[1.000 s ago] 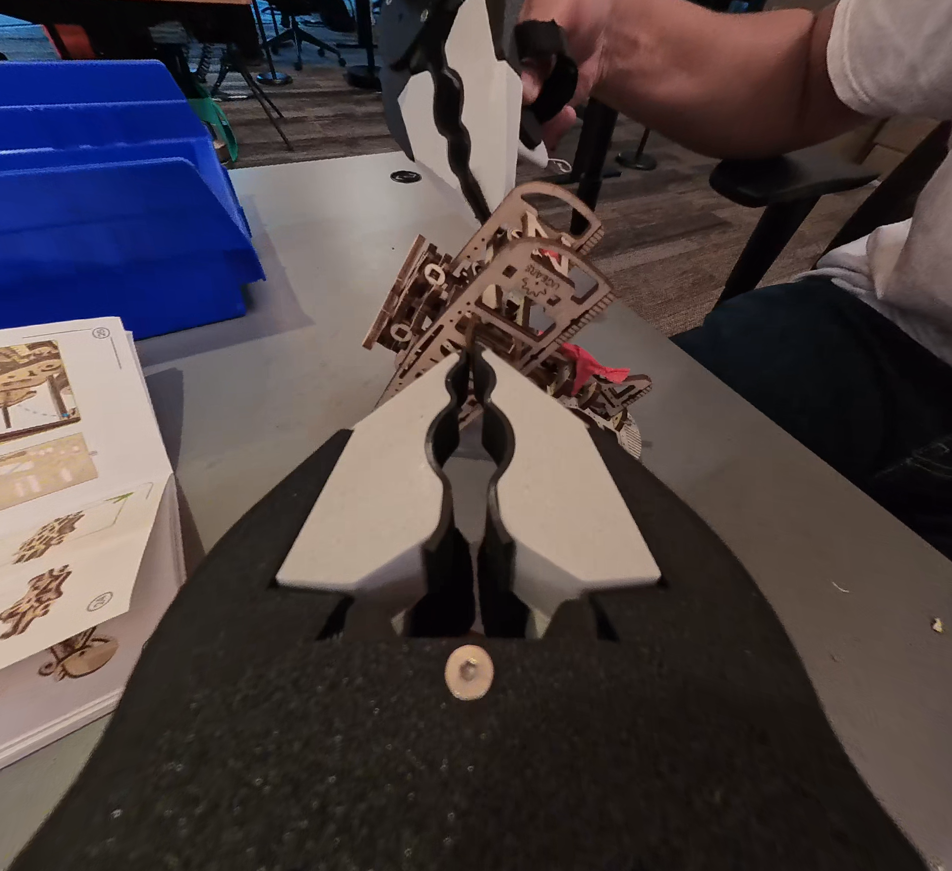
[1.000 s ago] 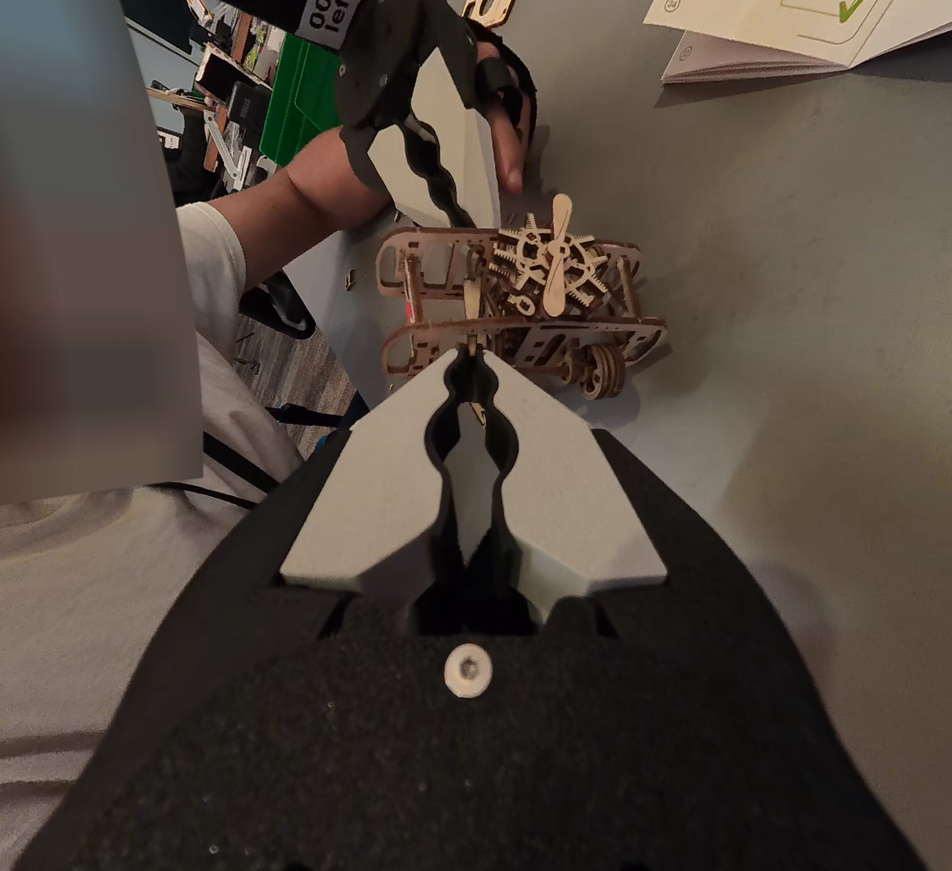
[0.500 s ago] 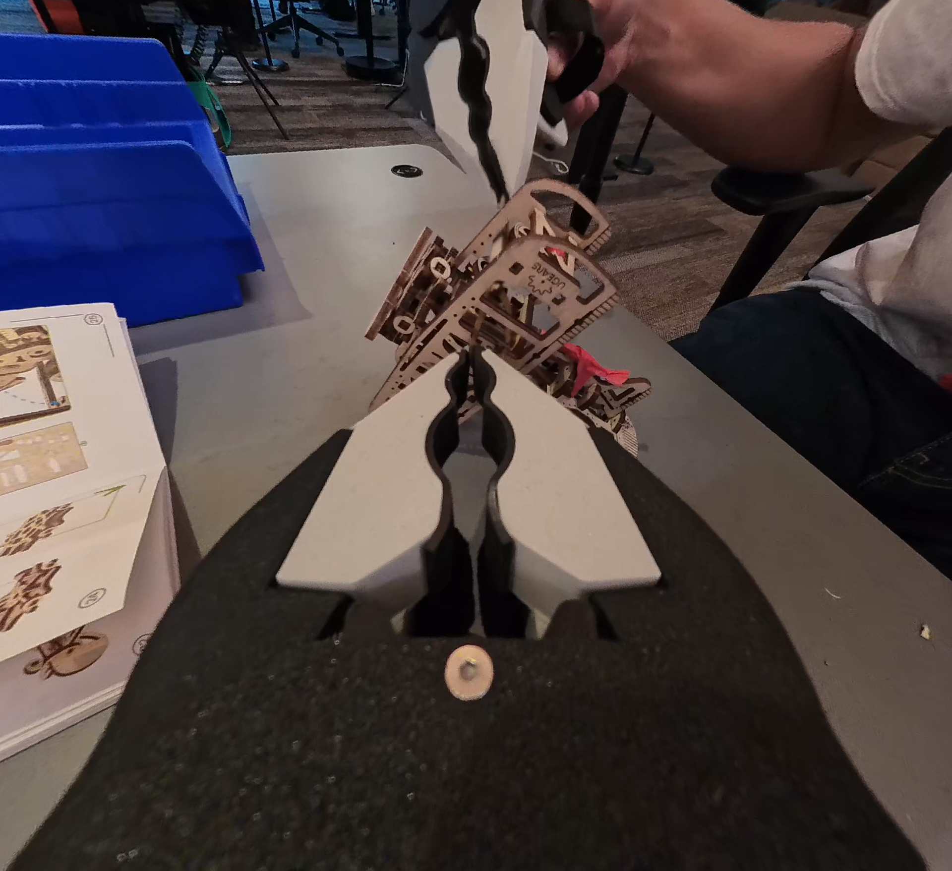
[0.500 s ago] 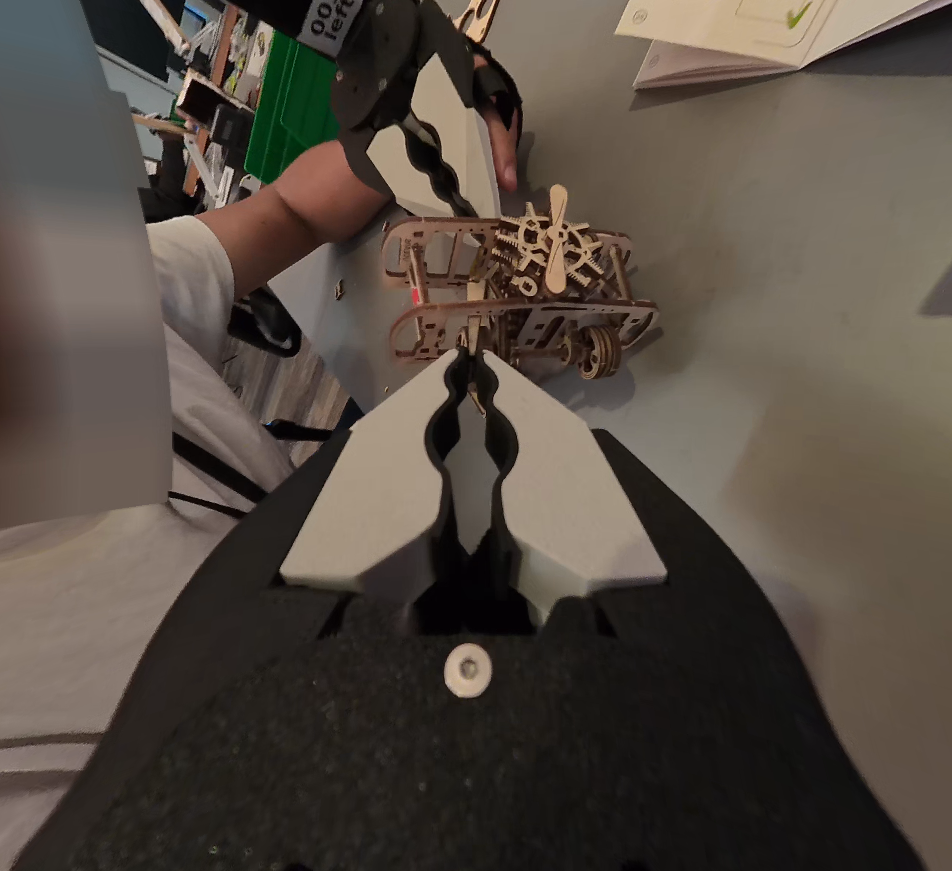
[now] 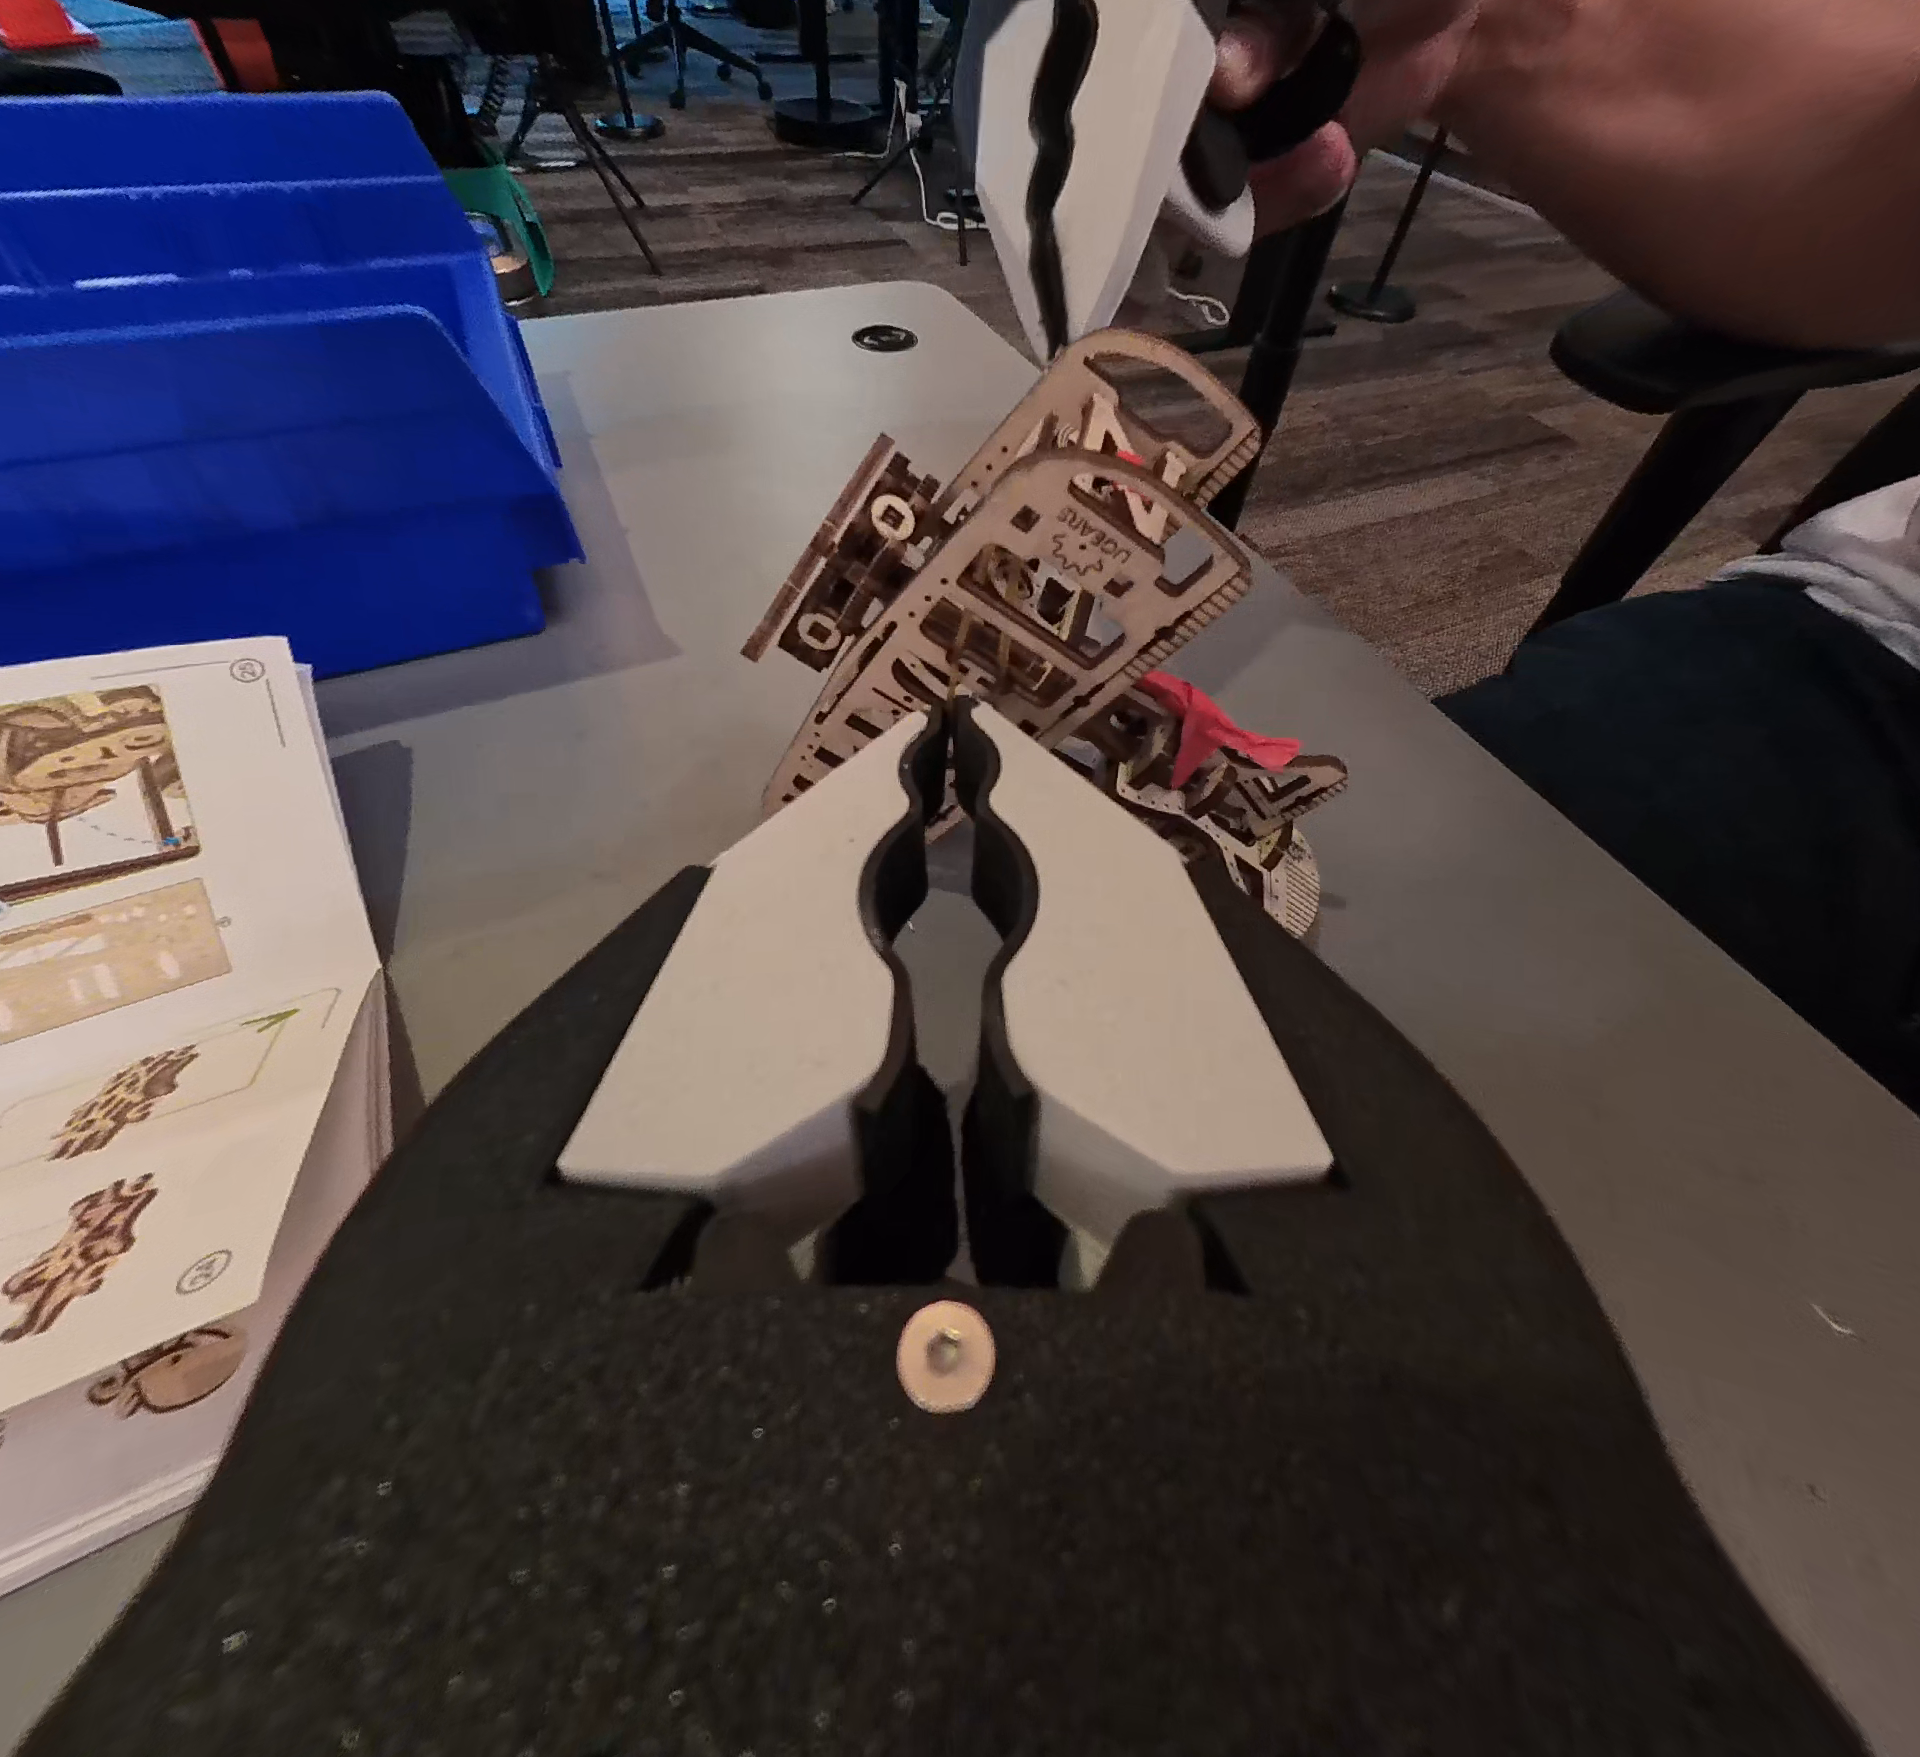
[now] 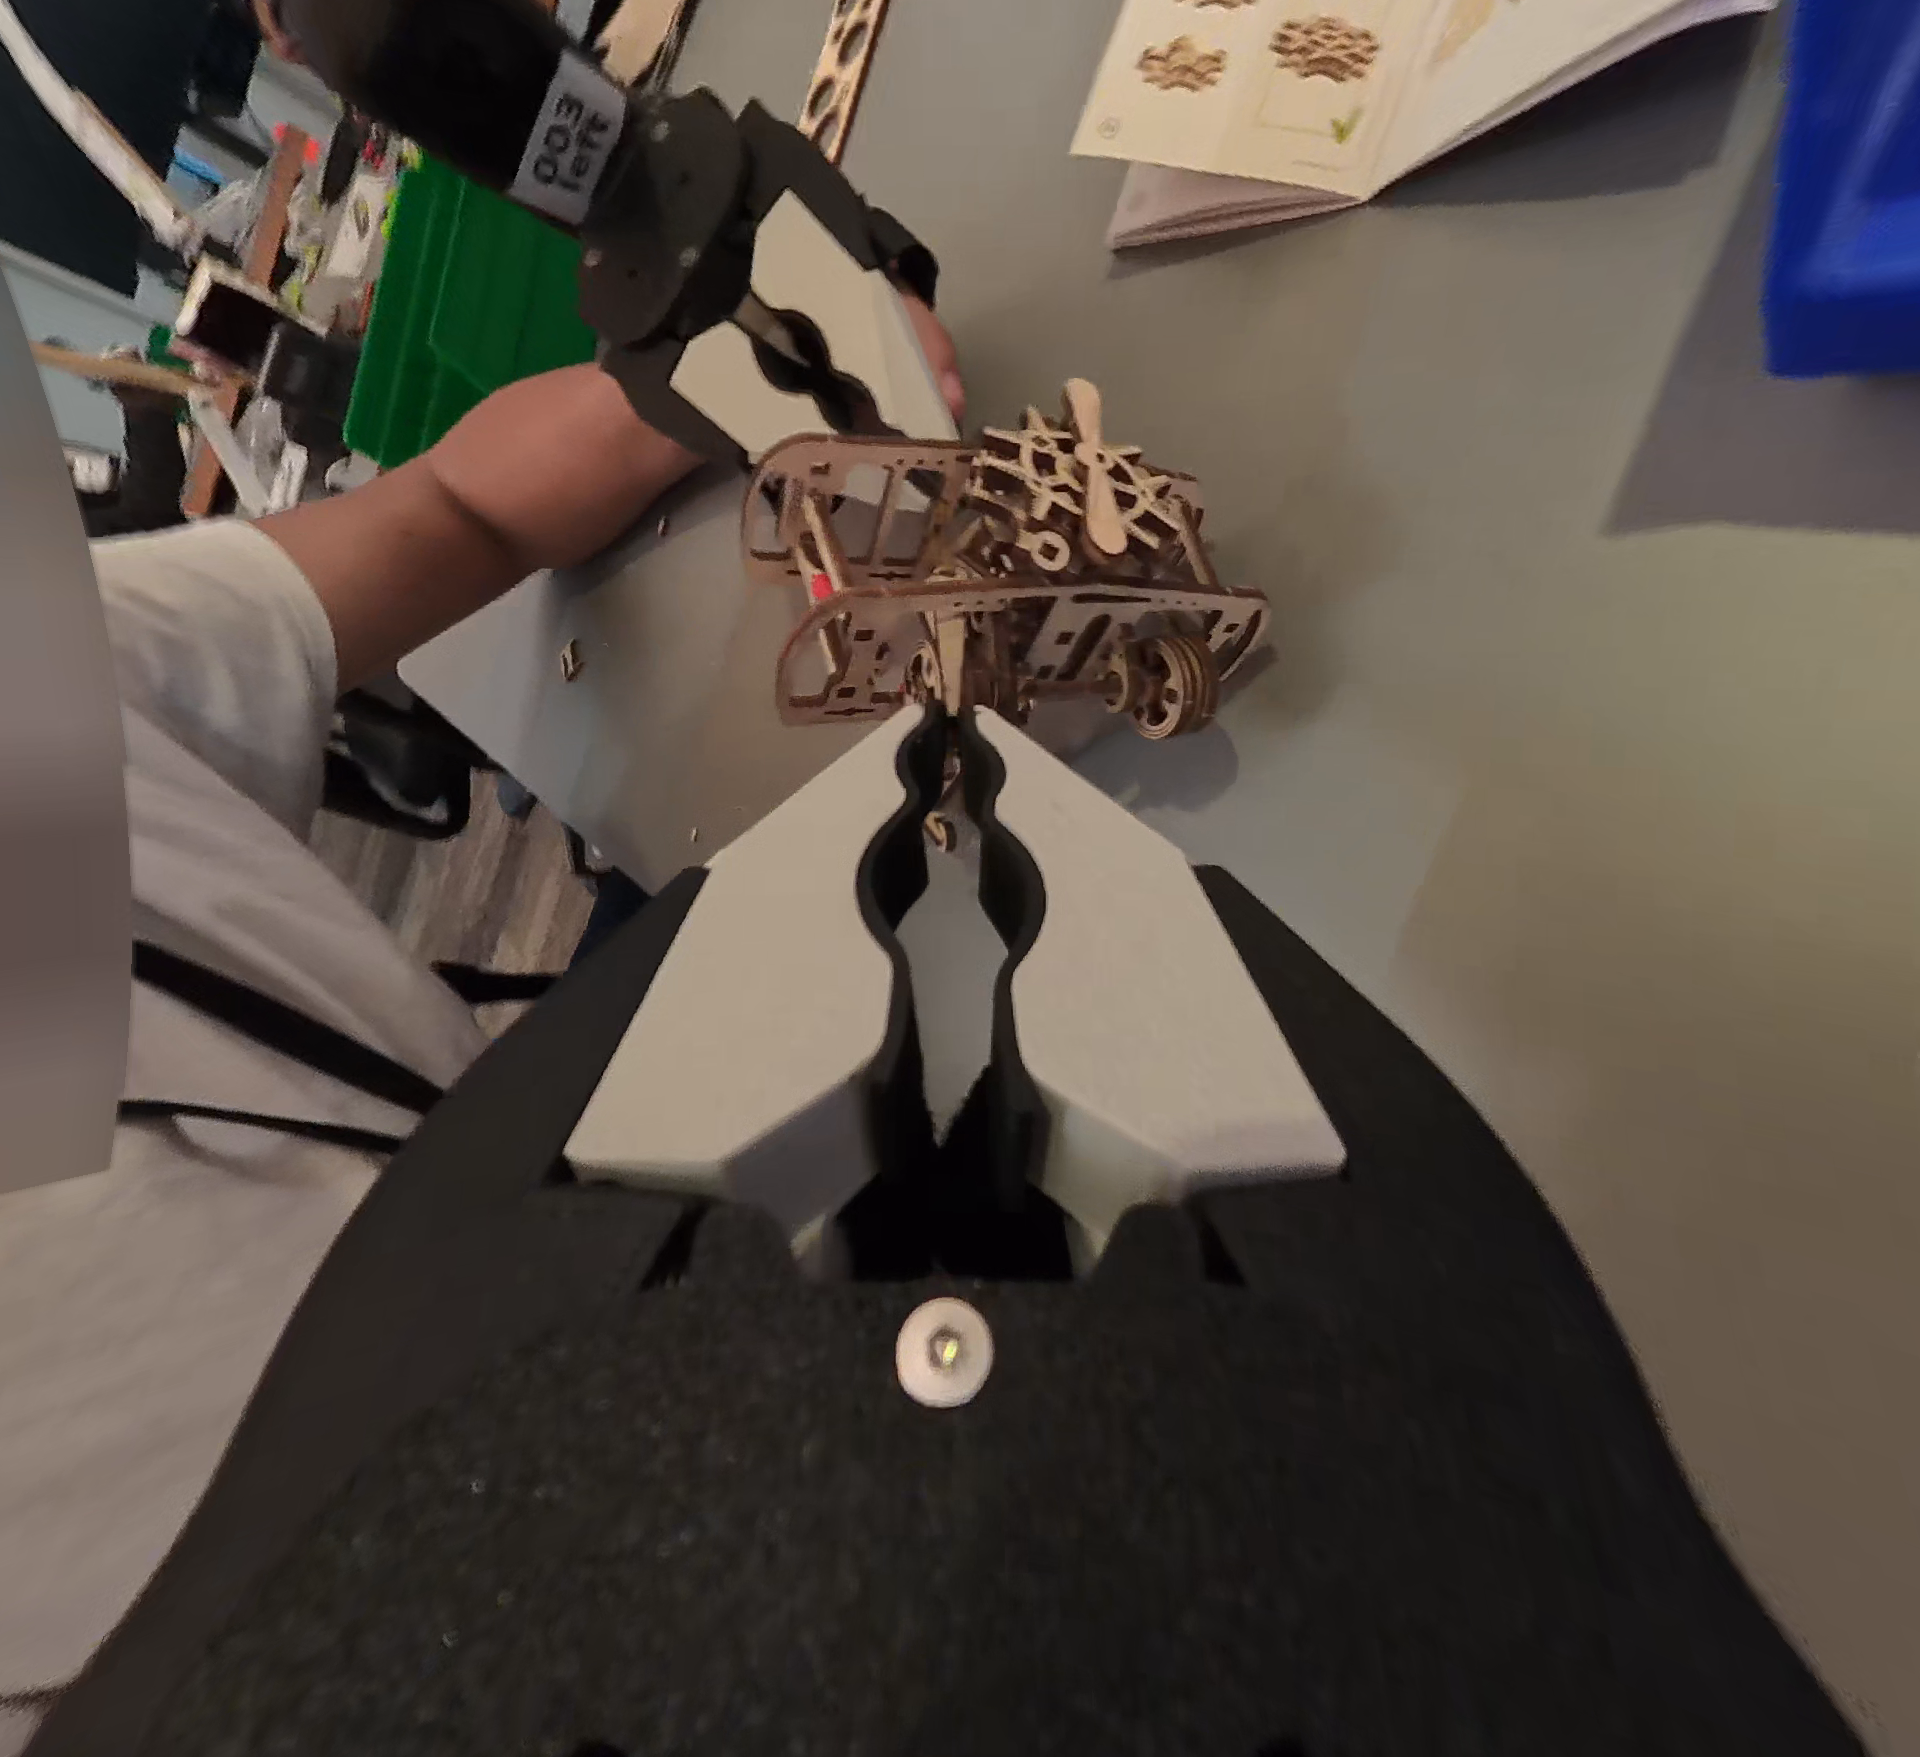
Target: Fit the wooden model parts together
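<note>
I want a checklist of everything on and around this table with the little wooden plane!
Surface: grey table, tiny wood bits near its edge.
Job's things: wooden biplane model, tilted; red piece inside.
Clutter: instruction booklet, blue bins, punched wooden sheet.
Grippers: left gripper shut on a thin strut; right gripper shut on a wing strut.
Cables: white cord on floor.
Surroundings: green bin, office chairs, carpet.
</note>
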Demonstrator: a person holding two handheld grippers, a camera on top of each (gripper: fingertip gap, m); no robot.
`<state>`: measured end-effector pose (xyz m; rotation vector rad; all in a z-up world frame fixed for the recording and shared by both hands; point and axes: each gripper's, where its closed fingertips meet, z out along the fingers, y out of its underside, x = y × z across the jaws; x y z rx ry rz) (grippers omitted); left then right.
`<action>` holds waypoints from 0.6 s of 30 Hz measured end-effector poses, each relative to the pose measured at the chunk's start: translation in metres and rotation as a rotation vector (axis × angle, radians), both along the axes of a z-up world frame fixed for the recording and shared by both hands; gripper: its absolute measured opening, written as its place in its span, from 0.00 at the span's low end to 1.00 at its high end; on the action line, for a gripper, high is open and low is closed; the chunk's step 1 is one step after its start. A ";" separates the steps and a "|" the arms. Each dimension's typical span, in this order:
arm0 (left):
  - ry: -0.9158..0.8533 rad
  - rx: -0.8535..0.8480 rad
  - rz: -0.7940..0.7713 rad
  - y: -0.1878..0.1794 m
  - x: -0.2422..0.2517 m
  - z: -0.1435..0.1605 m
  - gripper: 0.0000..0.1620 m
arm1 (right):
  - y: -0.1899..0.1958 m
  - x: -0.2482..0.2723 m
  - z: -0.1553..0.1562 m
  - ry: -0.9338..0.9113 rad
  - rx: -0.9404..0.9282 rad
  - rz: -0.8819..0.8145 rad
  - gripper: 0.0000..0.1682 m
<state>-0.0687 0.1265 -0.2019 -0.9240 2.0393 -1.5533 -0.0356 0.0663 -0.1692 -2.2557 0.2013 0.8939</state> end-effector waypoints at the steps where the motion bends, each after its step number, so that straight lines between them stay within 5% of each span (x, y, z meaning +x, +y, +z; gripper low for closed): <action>1: 0.010 -0.001 0.003 0.000 0.001 -0.001 0.00 | 0.000 0.001 0.000 0.008 0.000 -0.014 0.00; 18: 0.049 -0.020 0.037 -0.002 0.022 -0.003 0.00 | -0.011 0.005 0.008 -0.010 -0.017 -0.097 0.00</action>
